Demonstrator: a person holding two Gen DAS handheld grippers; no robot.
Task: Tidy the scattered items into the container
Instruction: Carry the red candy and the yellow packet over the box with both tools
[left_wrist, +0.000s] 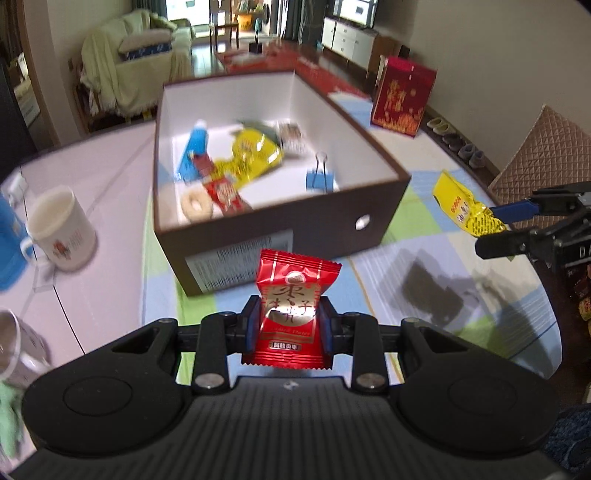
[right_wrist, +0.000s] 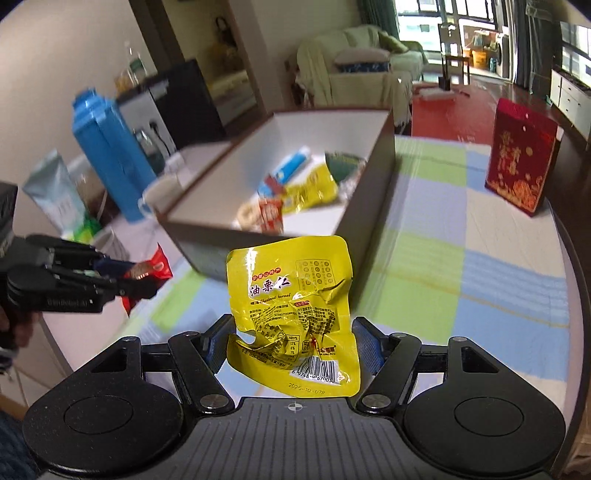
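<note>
Above the counter (left_wrist: 388, 177), left tongs (left_wrist: 288, 325) pinch a red candy packet (left_wrist: 291, 306); right tongs (right_wrist: 291, 339) pinch a yellow chestnut pouch (right_wrist: 295, 314). Both sit short of the brown box (left_wrist: 280, 229), which holds blurred wrappers and a blue binder clip (left_wrist: 320, 177). White mug (left_wrist: 61, 229) and blue thermos (right_wrist: 107, 155) stand left; red gift bag (left_wrist: 402, 96) right. Box contents smeared, hard to read.

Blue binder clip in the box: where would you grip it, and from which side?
Grip the blue binder clip by its blue body, coming straight down from above. It stands near the box's right wall with its wire handles pointing up, so a side approach is blocked. Both grippers are occupied now, holding packets.
</note>
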